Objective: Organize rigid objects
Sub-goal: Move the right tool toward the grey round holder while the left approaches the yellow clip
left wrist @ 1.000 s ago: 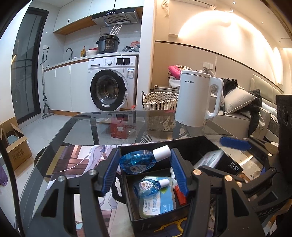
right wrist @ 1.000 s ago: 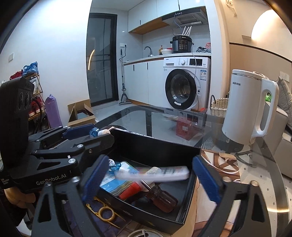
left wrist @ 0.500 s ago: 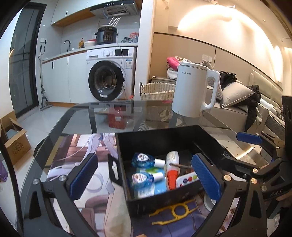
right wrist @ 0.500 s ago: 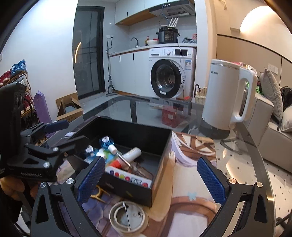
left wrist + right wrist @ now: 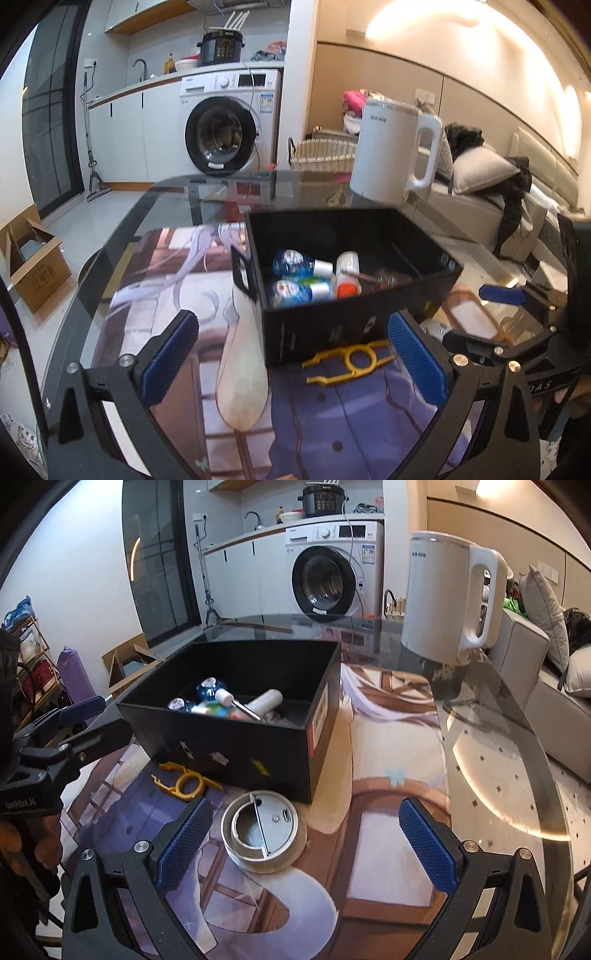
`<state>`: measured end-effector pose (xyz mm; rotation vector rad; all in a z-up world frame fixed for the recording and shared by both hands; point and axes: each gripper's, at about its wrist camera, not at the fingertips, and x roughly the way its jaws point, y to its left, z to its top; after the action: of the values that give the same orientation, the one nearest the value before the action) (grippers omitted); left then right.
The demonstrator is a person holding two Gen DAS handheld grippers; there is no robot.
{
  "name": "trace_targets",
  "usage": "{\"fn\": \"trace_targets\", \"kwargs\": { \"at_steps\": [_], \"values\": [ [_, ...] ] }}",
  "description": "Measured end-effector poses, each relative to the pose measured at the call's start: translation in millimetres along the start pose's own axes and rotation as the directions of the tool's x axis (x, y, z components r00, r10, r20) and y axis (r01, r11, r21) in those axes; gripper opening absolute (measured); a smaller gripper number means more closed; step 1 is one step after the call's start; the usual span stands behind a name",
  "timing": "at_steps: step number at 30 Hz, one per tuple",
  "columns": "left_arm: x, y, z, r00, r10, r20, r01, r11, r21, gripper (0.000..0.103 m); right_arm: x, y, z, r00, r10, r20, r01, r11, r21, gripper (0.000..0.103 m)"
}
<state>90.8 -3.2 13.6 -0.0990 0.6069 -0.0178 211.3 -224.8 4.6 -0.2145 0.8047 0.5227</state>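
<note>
Left hand-held gripper (image 5: 291, 354) gapes empty before the black box (image 5: 354, 317), slightly blurred.

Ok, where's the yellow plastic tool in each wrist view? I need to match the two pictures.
Left wrist view: the yellow tool lies on the mat at lower centre, just in front of the black box's near wall, between the open left gripper's fingers.
Right wrist view: it lies at lower left, against the box's front wall, left of the round grey lid.
Shared landmark: the white kettle behind the box.
</note>
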Motion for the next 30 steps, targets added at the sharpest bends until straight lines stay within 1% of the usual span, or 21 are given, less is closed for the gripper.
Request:
{"fn": "trace_targets", "kwargs": {
  "at_steps": [6, 12, 19, 30],
  "values": [
    [4.6, -10.1, -10.9, 1.000, -0.006, -0.029, 0.007, 0.999, 0.038, 0.103, 8.5, 1.7, -4.1, 0.999, -0.001, -0.047, 0.002, 1.000, 0.007, 0.102],
    [15.1, -9.5, -16.3, 0.996, 0.015, -0.087, -0.012, 0.999, 0.030, 0.103, 18.1, 5.3, -4.7, 0.996, -0.009, -0.093, 0.009, 1.000, 0.001, 0.102],
    [18.3, -9.2, -16.9, 0.994, 0.010, -0.106, -0.007, 0.999, 0.032, 0.103, 29.8, 3.8, -3.8, 0.991, -0.010, -0.133, 0.013, 1.000, 0.022, 0.102],
    [20.8, -9.2, -17.9, 0.993, 0.006, -0.117, -0.001, 0.999, 0.040, 0.103, 34.5, 4.9, -5.0, 0.990, -0.032, -0.138, 0.029, 0.999, -0.021, 0.102]
  ]
}}
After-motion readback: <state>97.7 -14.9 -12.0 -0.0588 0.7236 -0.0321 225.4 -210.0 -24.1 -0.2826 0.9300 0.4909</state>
